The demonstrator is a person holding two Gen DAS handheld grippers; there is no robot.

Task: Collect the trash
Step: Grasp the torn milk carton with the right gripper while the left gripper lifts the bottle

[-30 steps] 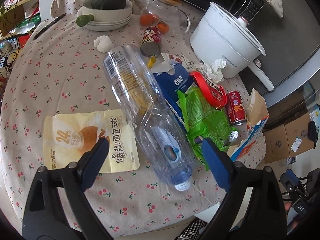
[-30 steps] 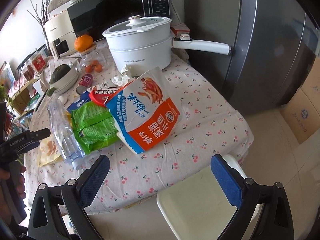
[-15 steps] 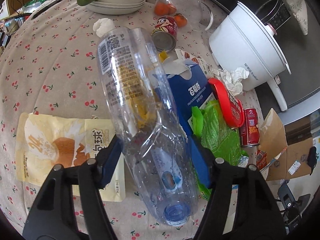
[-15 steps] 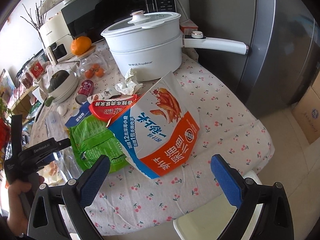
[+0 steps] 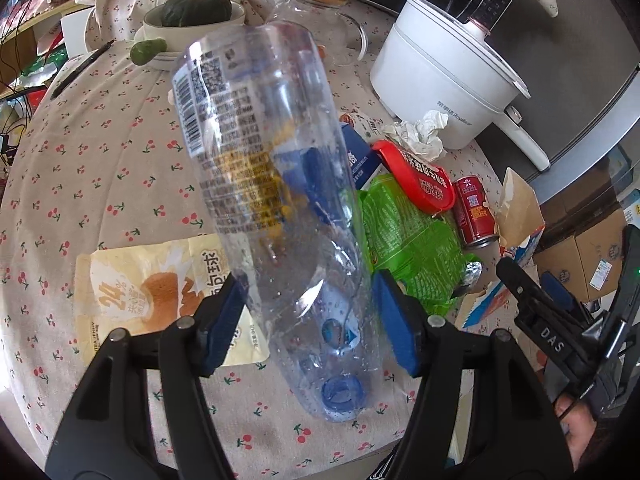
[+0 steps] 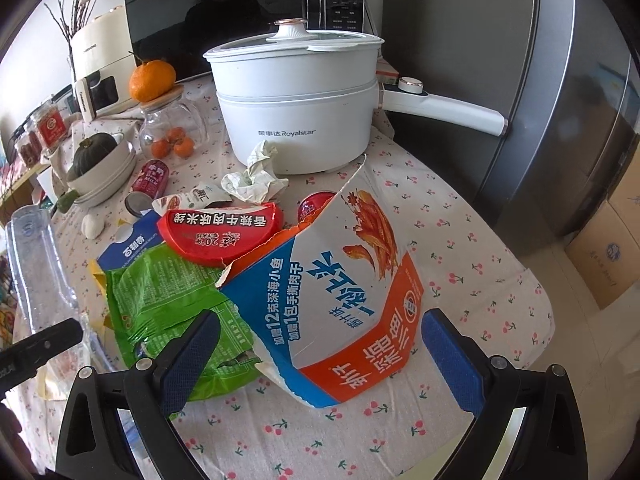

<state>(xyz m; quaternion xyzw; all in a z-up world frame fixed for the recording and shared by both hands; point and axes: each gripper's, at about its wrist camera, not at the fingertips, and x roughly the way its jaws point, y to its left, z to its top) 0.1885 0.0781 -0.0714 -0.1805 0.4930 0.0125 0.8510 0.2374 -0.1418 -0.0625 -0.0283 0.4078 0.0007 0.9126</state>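
My left hand-held gripper [image 5: 310,320], its jaws just closed in, clamps the clear plastic bottle [image 5: 276,208] above the surface [image 5: 100,152], while my right hand-held gripper [image 6: 320,354] stands wide apart over the torn snack bag [image 6: 340,304].

"Royalstar" on white electric pot [image 6: 298,120], "MILK" on red can [image 6: 151,178], "24%" on yellow snack pouch [image 5: 132,292], "12" on torn blue-orange bag [image 6: 340,304], "DAS" on right gripper [image 5: 554,340]

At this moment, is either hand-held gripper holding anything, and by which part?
The left hand-held gripper clamps the clear plastic bottle low on its body, near the capped neck. The right hand-held gripper holds nothing.
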